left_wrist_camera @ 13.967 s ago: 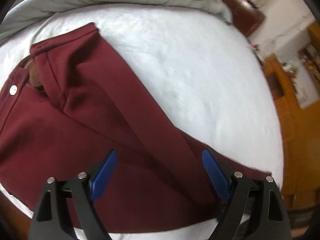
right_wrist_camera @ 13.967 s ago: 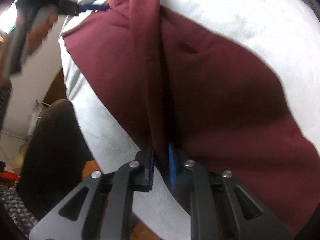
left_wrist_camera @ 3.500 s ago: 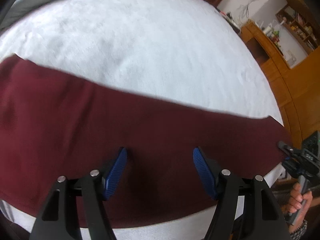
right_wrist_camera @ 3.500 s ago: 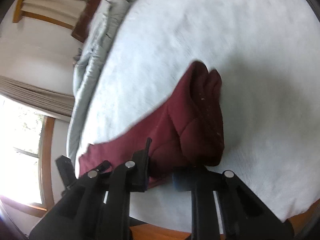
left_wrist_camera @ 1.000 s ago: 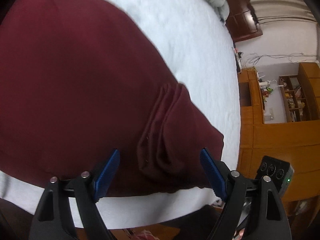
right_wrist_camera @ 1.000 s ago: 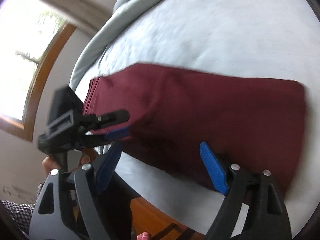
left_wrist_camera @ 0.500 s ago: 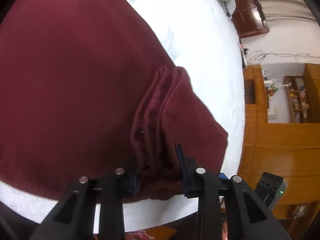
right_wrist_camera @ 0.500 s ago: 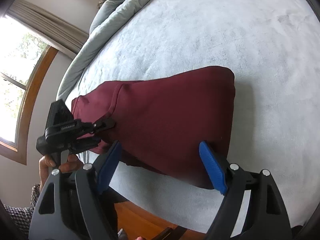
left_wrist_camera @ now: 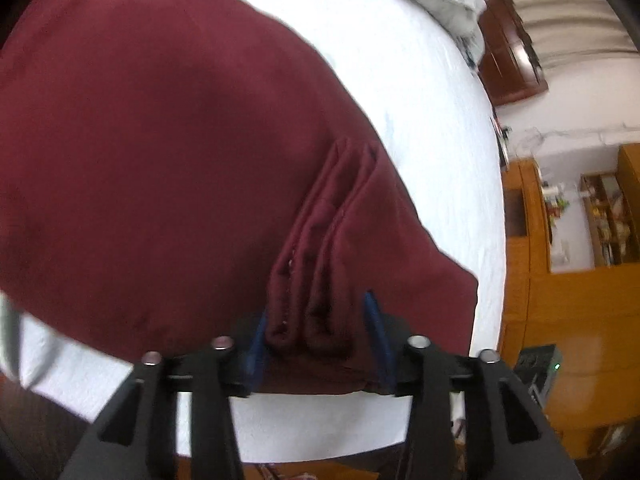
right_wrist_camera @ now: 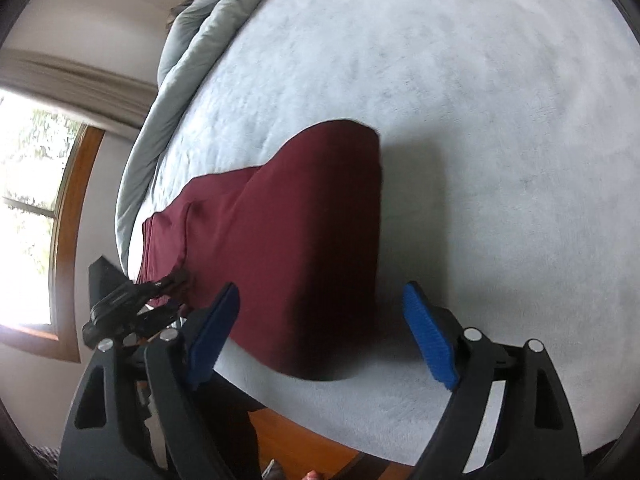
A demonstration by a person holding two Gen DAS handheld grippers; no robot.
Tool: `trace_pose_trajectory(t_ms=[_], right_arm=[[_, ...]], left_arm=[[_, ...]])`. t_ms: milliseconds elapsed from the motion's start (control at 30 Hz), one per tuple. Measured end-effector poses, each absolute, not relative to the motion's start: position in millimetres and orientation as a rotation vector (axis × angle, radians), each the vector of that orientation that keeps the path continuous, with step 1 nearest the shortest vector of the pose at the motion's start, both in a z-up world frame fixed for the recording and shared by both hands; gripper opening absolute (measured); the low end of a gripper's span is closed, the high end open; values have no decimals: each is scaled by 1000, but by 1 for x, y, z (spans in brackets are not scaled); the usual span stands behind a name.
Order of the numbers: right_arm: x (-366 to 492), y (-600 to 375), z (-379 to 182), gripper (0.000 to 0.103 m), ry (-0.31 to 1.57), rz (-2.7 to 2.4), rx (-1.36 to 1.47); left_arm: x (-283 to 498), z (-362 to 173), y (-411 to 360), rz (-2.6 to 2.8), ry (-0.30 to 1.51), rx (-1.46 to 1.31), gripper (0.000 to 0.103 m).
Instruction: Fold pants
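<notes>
- The maroon pants (right_wrist_camera: 304,236) lie near the front edge of the white bed (right_wrist_camera: 500,160), already doubled into a shorter, thick stack, with one end a rounded fold and the other end stacked loose edges.
- The left gripper (left_wrist_camera: 316,340) is clamped on that loose end, its blue pads squeezing a bundle of hems (left_wrist_camera: 320,264) that ridges up between them. My read: pinching all the layers together keeps them from sliding apart when this end gets carried over.
- The right gripper (right_wrist_camera: 320,336) hangs spread wide above the folded end, blue pads (right_wrist_camera: 430,354) on either side of the cloth, holding nothing. It looks posted there to pin or steady the crease.
- From the right wrist view, the left gripper's black frame shows at the far end of the stack, near the window (right_wrist_camera: 28,216).
- A grey duvet (right_wrist_camera: 192,40) is bunched along the far side of the bed, well apart from the work.
</notes>
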State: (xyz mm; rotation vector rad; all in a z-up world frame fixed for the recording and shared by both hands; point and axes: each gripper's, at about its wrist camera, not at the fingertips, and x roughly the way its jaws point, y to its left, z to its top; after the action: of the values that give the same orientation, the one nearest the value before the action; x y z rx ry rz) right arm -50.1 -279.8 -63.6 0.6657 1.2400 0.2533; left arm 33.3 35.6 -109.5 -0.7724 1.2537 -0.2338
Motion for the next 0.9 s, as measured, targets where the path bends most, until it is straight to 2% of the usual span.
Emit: trace_pose_trajectory(t_ms=[100, 167, 333, 400, 467, 533, 567, 667, 733, 833, 900], right_arm=[[-45, -284, -66, 86, 1258, 275, 666], [-41, -280, -69, 87, 1276, 300, 663], [-30, -268, -95, 87, 1339, 341, 687], [-31, -262, -102, 68, 1341, 367, 703], [-33, -258, -99, 39, 1332, 392, 696], [-37, -259, -87, 24, 1307, 414, 693], [-39, -259, -80, 21, 1293, 426, 705], [-51, -253, -43, 19, 1206, 474, 640], [-58, -246, -37, 19, 1211, 433, 558], [-51, -245, -77, 23, 1341, 309, 522], [-49, -260, -103, 25, 1375, 301, 662]], left_arm=[[25, -76, 31, -167, 1138, -610, 49], [25, -60, 24, -198, 1097, -570, 53], [49, -64, -24, -350, 1123, -474, 54], [58, -78, -36, -352, 1173, -451, 54], [66, -96, -41, -326, 1220, -456, 54], [64, -99, -35, -336, 1218, -452, 54], [62, -98, -35, -340, 1218, -451, 54], [59, -94, -32, -376, 1220, -496, 54], [55, -96, -35, -384, 1204, -454, 54], [57, -101, -43, -382, 1200, -427, 54], [58, -102, -48, -379, 1202, -406, 54]])
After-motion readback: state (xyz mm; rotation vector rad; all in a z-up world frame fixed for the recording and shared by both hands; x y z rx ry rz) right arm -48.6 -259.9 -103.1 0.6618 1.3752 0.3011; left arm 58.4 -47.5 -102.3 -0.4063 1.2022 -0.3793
